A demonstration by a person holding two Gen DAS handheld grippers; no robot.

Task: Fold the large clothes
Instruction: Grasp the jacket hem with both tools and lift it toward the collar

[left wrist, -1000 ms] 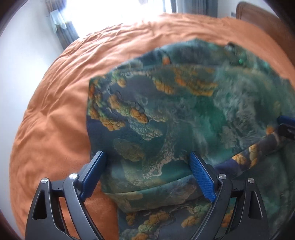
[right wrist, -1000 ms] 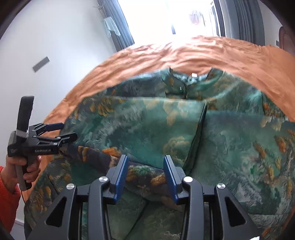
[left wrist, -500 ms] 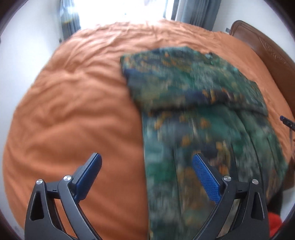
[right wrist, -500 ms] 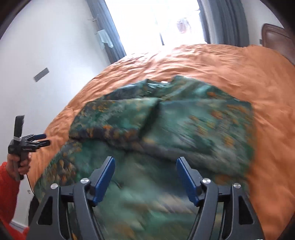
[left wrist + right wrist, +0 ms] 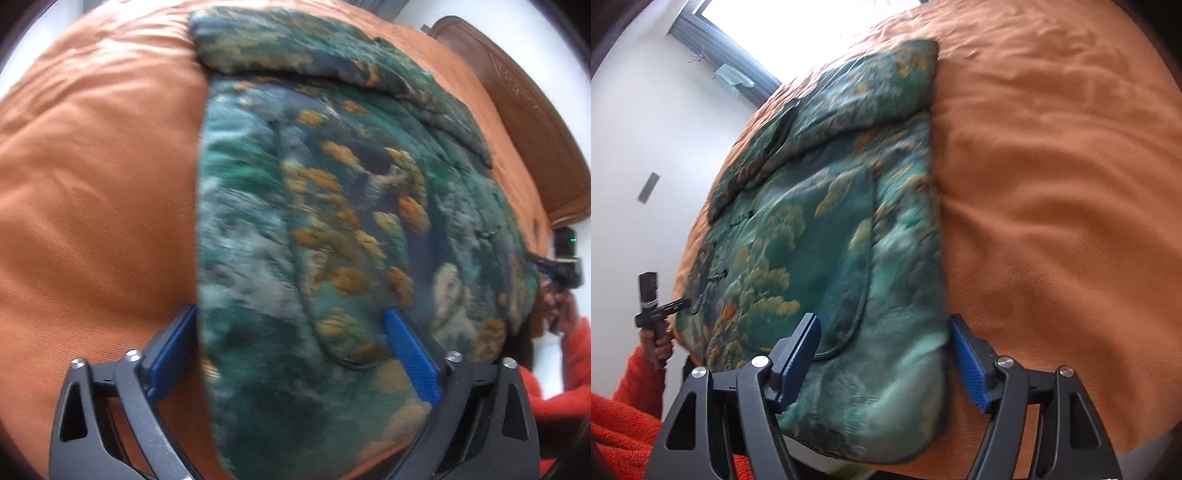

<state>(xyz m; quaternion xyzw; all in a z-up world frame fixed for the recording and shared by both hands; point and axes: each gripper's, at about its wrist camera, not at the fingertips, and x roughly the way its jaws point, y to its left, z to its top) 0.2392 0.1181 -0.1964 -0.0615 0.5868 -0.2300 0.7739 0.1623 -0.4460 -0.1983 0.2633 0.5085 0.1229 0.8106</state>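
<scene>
While the left wrist view looks steeply down, the left hand-held gripper fills the bottom of the frame with its blue pads spread wide and closing. The near corner of the green patterned garment lies between them, but neither pad presses on it, so the grip is released. The garment runs up the middle of the frame over the orange bedspread, with a folded part across its upper end. A brown headboard shows at upper right. At the right edge, the other hand-held gripper appears small, held by a hand in an orange sleeve.

In the right wrist view, the right hand-held gripper sits at the bottom centre, its pads apart and clear of the cloth, so it is released as well. The garment's other near corner lies between them. The cloth stretches toward the upper middle, where a bright window shows. At lower left, the left hand holds its tool beside the garment's edge.
</scene>
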